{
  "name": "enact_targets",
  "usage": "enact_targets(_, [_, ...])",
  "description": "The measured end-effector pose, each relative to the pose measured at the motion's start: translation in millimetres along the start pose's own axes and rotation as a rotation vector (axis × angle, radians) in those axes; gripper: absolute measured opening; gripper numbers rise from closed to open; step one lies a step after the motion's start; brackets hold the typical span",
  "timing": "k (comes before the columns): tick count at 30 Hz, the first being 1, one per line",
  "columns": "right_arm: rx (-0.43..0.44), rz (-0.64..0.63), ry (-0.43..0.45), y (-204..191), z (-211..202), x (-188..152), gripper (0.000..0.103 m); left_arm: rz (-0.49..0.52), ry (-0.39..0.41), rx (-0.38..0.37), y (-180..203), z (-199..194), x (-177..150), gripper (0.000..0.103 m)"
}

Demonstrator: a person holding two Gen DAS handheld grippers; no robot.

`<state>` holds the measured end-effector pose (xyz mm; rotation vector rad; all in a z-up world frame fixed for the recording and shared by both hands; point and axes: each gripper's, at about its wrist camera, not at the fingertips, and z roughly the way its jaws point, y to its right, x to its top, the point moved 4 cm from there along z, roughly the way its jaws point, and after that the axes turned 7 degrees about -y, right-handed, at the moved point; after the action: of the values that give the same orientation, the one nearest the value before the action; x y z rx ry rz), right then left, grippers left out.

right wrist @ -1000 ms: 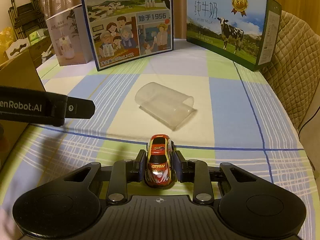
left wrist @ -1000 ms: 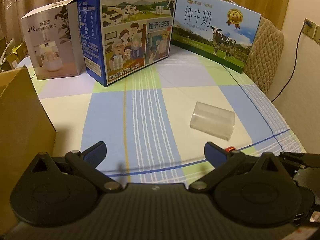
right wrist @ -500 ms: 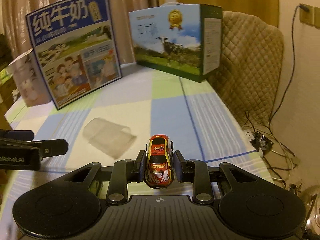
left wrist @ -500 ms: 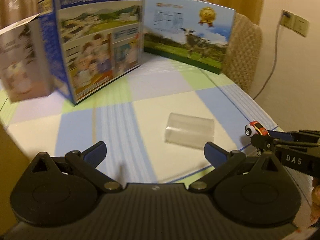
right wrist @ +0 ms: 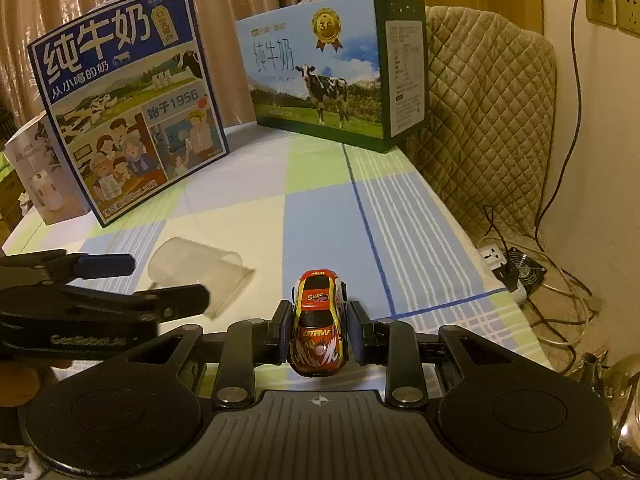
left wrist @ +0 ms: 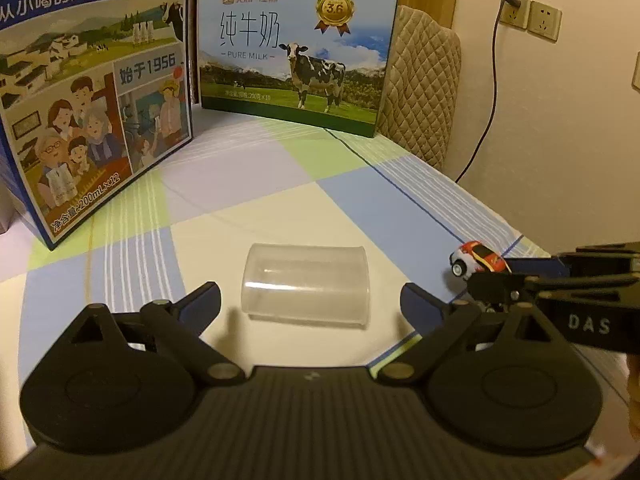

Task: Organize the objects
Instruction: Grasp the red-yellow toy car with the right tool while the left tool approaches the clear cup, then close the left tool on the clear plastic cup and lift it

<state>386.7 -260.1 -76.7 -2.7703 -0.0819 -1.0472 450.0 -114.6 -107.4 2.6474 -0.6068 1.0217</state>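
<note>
Our right gripper [right wrist: 318, 330] pinches the toy car [right wrist: 318, 322]; our left gripper [left wrist: 310, 300], spread but narrowing, flanks the cup [left wrist: 306, 284] lying on the bench [left wrist: 248, 184]. The round cup may roll away.

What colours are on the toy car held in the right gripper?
Red, orange and yellow toy car, clearest in the right wrist view.

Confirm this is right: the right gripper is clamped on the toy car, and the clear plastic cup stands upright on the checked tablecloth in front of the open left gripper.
One thing is wrong. The clear plastic cup lies on its side on the checked tablecloth, not upright; the left wrist view shows it, ahead of the open left gripper. The right gripper does clamp the toy car.
</note>
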Motion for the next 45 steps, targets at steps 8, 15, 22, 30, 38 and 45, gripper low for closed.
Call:
enact_targets(8, [0.001, 0.003, -0.013, -1, 4, -1, 0.026, -0.018, 0.029, -0.022, -3, 8, 0, 0.085])
enact_targets(15, [0.003, 0.001, -0.014, -3, 5, 0, 0.026, -0.002, 0.012, -0.003, -1, 11, 0, 0.068])
enact_targets(22, [0.006, 0.0, -0.012, -4, 3, 0, 0.026, -0.034, -0.035, 0.031, 3, 2, -5, 0.068])
enact_targets(30, [0.007, -0.001, 0.012, -7, -16, 2, 0.026, -0.118, -0.071, 0.1, 5, -37, -24, 0.068])
enact_targets(38, [0.018, -0.019, 0.027, -25, -71, -20, 0.026, -0.237, -0.048, 0.118, 18, -113, -48, 0.068])
enact_targets(45, [0.026, 0.001, 0.018, -41, -141, -55, 0.026, -0.254, -0.03, 0.139, 42, -197, -74, 0.068])
